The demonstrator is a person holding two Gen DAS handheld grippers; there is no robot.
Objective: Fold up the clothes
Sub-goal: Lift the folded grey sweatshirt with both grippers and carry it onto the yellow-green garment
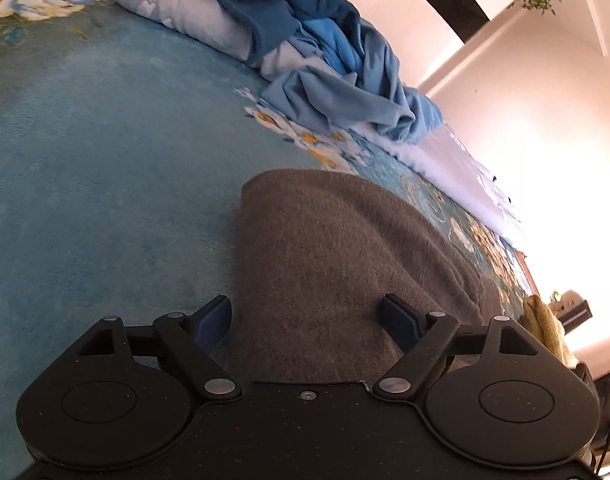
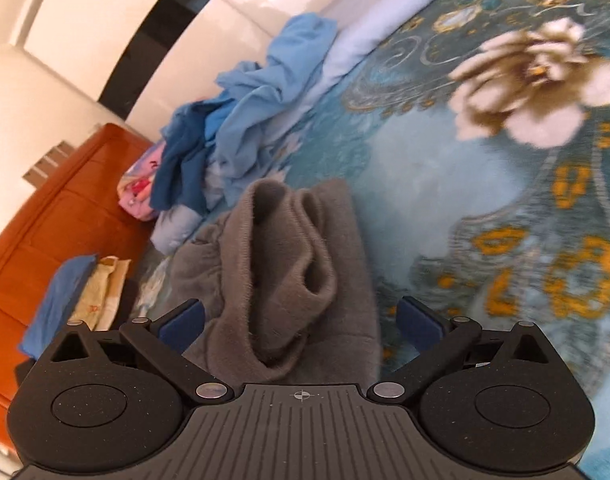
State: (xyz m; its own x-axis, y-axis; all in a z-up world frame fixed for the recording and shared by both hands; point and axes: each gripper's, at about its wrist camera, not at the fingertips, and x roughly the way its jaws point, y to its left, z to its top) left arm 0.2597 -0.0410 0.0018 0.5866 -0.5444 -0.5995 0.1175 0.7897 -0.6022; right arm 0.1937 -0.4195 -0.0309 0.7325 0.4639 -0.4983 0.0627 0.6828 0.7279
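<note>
Lying low-centre on the teal floral bed cover point(image 1: 105, 160), the soft, limp grey knitted garment point(image 1: 337, 264) sits between both grippers' spread fingers point(image 2: 183, 322), best pinched at its folded edge.

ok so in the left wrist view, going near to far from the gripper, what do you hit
open left gripper → folded grey knit garment → teal floral blanket → crumpled pile of blue clothes → pale wall
</note>
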